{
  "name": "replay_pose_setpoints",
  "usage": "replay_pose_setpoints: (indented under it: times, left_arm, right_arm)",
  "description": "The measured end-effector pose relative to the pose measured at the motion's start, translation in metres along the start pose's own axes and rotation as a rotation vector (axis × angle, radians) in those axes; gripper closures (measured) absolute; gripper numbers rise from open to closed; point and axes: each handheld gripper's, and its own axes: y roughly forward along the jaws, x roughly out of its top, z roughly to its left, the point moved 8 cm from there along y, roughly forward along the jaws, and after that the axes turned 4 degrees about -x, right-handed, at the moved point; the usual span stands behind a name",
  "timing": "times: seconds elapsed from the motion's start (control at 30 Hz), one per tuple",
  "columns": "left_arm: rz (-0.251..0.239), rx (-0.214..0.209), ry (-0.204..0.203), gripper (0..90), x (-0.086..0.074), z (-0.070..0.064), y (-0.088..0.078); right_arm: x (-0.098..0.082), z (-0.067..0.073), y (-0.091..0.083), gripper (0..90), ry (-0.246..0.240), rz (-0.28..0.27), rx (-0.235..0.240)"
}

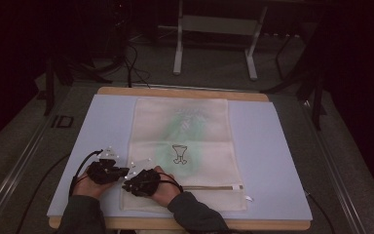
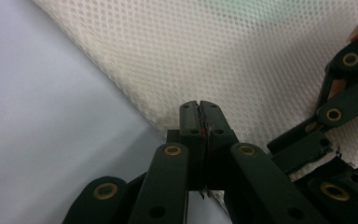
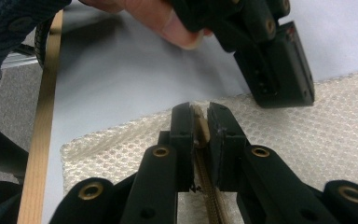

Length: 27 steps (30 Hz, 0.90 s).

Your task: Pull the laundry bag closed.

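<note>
Both grippers pinch the mesh bag's near-left corner

Mesh bag lies flat mid-bench; at its 7 o'clock corner the left gripper has its fingers clamped on the edge, while the right gripper has its fingers closed on the zipper.

mesh bag on mat | mat on table

mesh bag: cream woven netting, matt, open honeycomb texture, beige cloth zipper tape. mat under the mesh bag: smooth, matt, pale blue. table edge beside the mat: light wood. gripper links: matt black plastic, brass-coloured rivets.
</note>
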Motion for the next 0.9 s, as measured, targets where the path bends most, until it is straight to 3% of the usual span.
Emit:
replay_pose_setpoints:
  times: [0.3,0.53,0.9]
  left_arm:
    - [0.027,-0.014,-0.011,89.1,-0.003,-0.003,0.001]
    - [0.062,0.041,0.007,89.5,-0.004,-0.007,0.001]
    - [0.070,0.034,-0.015,89.6,-0.008,-0.009,-0.002]
  right_arm:
    - [0.000,-0.001,0.000,81.2,0.000,-0.004,0.001]
    - [0.000,0.000,-0.001,80.7,-0.002,-0.014,-0.006]
    - [-0.001,0.001,-0.001,81.6,-0.002,-0.008,-0.012]
